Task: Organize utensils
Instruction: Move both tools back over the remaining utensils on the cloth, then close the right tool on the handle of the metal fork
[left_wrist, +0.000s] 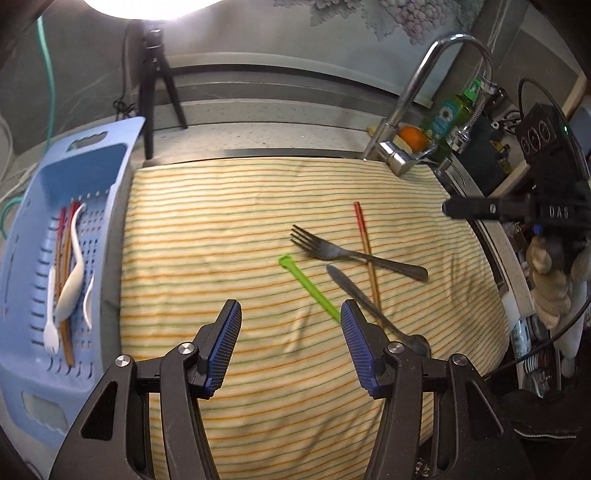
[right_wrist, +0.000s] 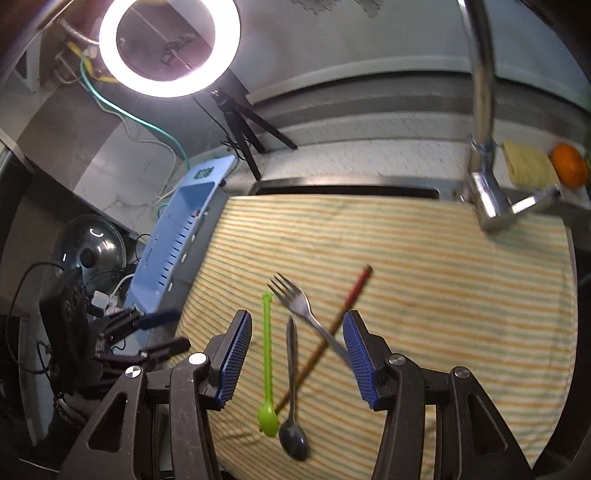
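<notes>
Left wrist view: the left tongs (left_wrist: 291, 326) hang spread and empty over a striped cloth (left_wrist: 221, 229). Mid-frame on the cloth lie a metal fork (left_wrist: 354, 253) crossing a chopstick (left_wrist: 366, 254), a green spoon (left_wrist: 308, 288) and a metal spoon (left_wrist: 369, 302). At far left, a blue tray (left_wrist: 29, 369) holds white utensils and chopsticks. Right wrist view: the right tongs (right_wrist: 297, 352) are spread, gripping nothing, above the same four utensils at lower centre; the tray (right_wrist: 177, 240) sits at left.

Faucet (left_wrist: 402, 99) overhangs the cloth's (left_wrist: 221, 229) far corner; left half lies bare.
</notes>
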